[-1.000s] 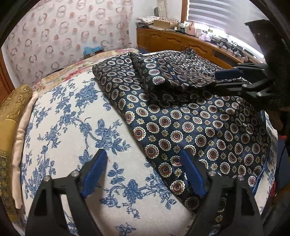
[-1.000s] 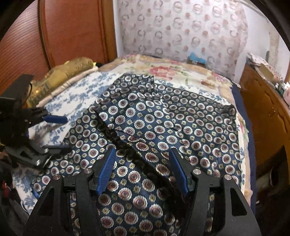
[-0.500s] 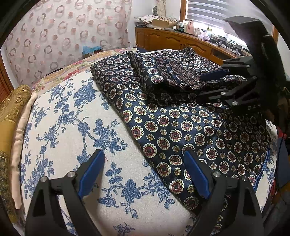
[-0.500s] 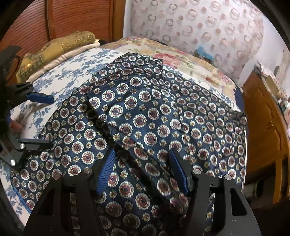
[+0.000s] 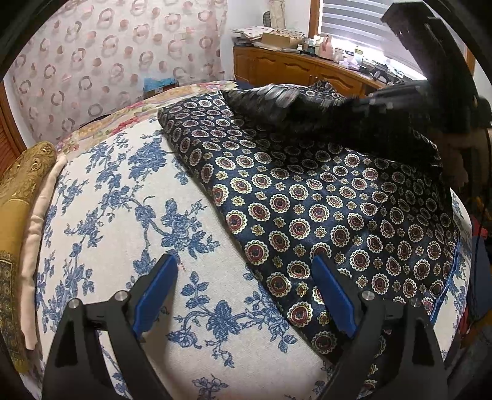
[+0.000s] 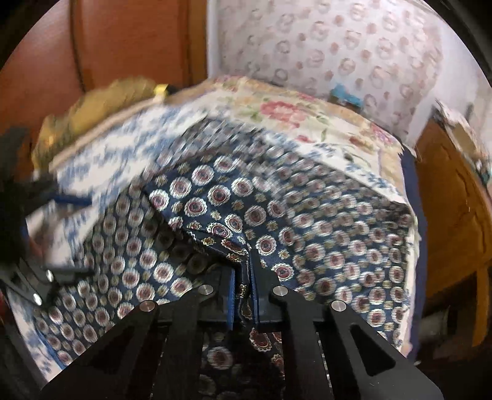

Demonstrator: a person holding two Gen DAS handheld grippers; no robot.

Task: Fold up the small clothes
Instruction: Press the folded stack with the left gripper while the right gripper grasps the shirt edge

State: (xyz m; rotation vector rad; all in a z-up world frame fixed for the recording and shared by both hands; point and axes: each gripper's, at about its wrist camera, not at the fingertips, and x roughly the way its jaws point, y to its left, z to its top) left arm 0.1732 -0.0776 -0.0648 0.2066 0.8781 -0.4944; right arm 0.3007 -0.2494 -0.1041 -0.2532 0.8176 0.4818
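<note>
A garment [image 5: 323, 209] lies spread on the bed [image 5: 129, 221]. Left of it, pillows [image 5: 18, 197] rest at the bed's edge. Behind the bed stands a curtain [image 5: 107, 61], with a cabinet [image 5: 292, 69] to its right.

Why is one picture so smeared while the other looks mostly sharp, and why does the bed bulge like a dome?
Right wrist view: motion blur smears the bedspread, though the right gripper and the cloth pinched in it stay crisp. Left wrist view: sharp, apart from the blurred lifted fold of the patterned garment; the window glares. Both: the fisheye lens curves the bed.
</note>
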